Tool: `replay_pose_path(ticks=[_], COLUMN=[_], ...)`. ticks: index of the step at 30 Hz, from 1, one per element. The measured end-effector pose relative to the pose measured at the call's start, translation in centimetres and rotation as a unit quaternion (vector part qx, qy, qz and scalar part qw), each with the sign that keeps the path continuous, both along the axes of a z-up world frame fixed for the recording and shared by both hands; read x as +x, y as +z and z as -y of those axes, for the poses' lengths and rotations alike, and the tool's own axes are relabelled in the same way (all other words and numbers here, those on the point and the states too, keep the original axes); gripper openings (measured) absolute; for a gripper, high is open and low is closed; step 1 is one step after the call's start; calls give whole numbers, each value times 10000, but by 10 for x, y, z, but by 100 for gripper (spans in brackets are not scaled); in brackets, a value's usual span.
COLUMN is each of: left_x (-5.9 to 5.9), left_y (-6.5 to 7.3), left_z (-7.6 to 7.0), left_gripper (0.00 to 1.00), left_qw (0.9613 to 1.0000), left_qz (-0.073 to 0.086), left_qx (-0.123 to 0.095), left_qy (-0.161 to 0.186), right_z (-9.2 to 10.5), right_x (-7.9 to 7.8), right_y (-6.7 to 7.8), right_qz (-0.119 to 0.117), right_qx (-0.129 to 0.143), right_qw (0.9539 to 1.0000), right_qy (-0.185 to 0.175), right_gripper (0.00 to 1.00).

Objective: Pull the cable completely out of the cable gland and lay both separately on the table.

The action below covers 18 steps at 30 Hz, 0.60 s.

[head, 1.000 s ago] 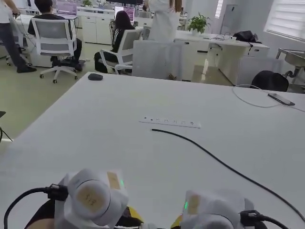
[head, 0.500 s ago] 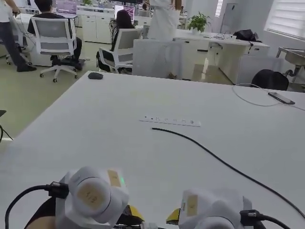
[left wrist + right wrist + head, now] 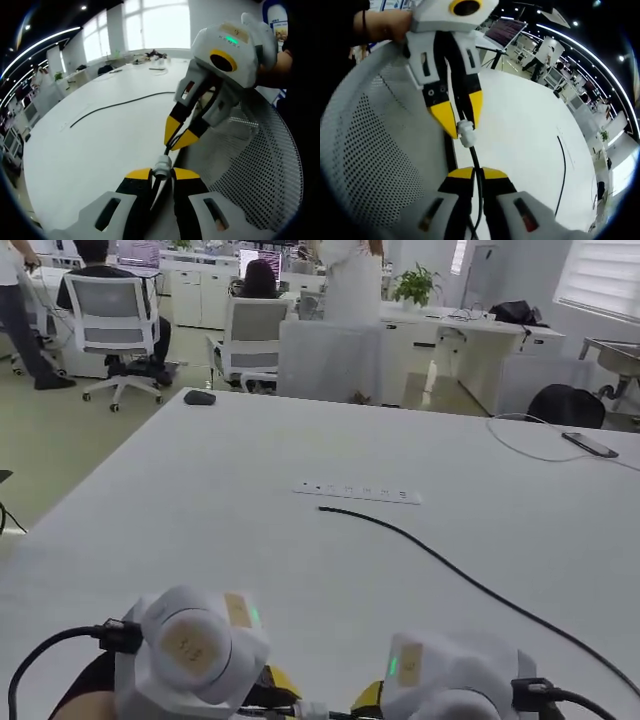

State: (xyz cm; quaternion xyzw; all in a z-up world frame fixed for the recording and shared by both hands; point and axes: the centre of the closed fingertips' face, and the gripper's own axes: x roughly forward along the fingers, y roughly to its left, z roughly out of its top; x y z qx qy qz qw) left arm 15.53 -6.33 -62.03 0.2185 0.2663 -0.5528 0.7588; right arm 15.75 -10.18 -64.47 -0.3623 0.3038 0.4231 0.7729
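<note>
White flat bench (image 3: 200, 510) in front. The left gripper (image 3: 161, 176) and right gripper (image 3: 476, 174) are at its near edge, tips facing each other, left one on the left. Small white plastic cable gland (image 3: 161, 166) sits between the left jaws' tips. Thin black cable (image 3: 475, 157) runs out of it into the right jaws, closed on it. White perforated mesh seat (image 3: 250, 160) is beside the near bench edge, by the grippers.

Mid-bench: white flat power strip (image 3: 357, 495); long black cord (image 3: 450, 565) starts just before it and runs to the near right. Far right: dark flat phone (image 3: 590, 447), thin white lead (image 3: 520, 452) beside it. Far left edge: dark computer mouse (image 3: 200, 399). White swivel office chairs (image 3: 110, 315) behind the bench.
</note>
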Motion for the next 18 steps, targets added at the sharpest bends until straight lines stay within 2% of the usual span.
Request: replay_pose_path(ticks=[2, 3, 7, 11, 17, 18], left_x=[1, 1, 1, 0, -5, -6], left_y=[0, 0, -1, 0, 1, 1], left_z=[-1, -1, -1, -1, 3, 4], left_gripper=[16, 16, 16, 16, 16, 16], left_qw=[10000, 10000, 10000, 10000, 9999, 9999], left_qz=[1, -5, -16, -13, -25, -34], left_qx=[1, -6, 20, -1, -61, -57], left_qy=[30, 36, 34, 22, -129, -148], right_z=[11, 12, 5, -11, -28, -28], right_x=[1, 1, -1, -4, -7, -7], right_y=[-7, -9, -6, 3, 20, 20], right_qz=[-81, -100, -115, 43, 302, 325], right_qx=[-292, -335, -192, 95, 494, 492], right_qw=[9994, 9993, 9997, 9996, 9966, 9963], right_qy=[-172, -158, -29, 265, 588, 630], right_gripper=[4, 4, 6, 16, 17, 15])
